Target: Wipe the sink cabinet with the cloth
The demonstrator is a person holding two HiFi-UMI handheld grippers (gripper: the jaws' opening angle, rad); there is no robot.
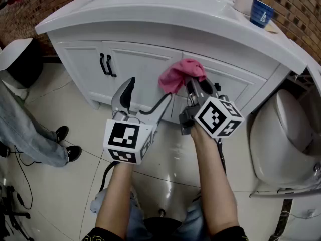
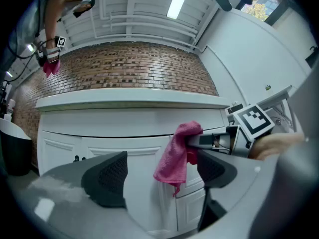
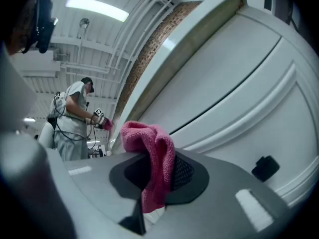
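Note:
The white sink cabinet [image 1: 150, 69] stands in front of me, with black door handles [image 1: 106, 65] on its left doors. A pink cloth [image 1: 179, 75] is pressed against or held just before the cabinet front, and my right gripper [image 1: 194, 87] is shut on it. In the right gripper view the cloth [image 3: 155, 156] hangs pinched between the jaws, close to a cabinet door [image 3: 239, 83]. My left gripper [image 1: 149, 91] is open and empty, just left of the cloth. In the left gripper view the cloth [image 2: 175, 156] dangles between and beyond the spread pads [image 2: 107, 177].
A white cup [image 1: 244, 0] and a blue cup [image 1: 261, 12] stand on the countertop's right end. A toilet [image 1: 286, 134] is close on the right. A black bin [image 1: 21, 60] and another person's legs [image 1: 30, 134] are at the left.

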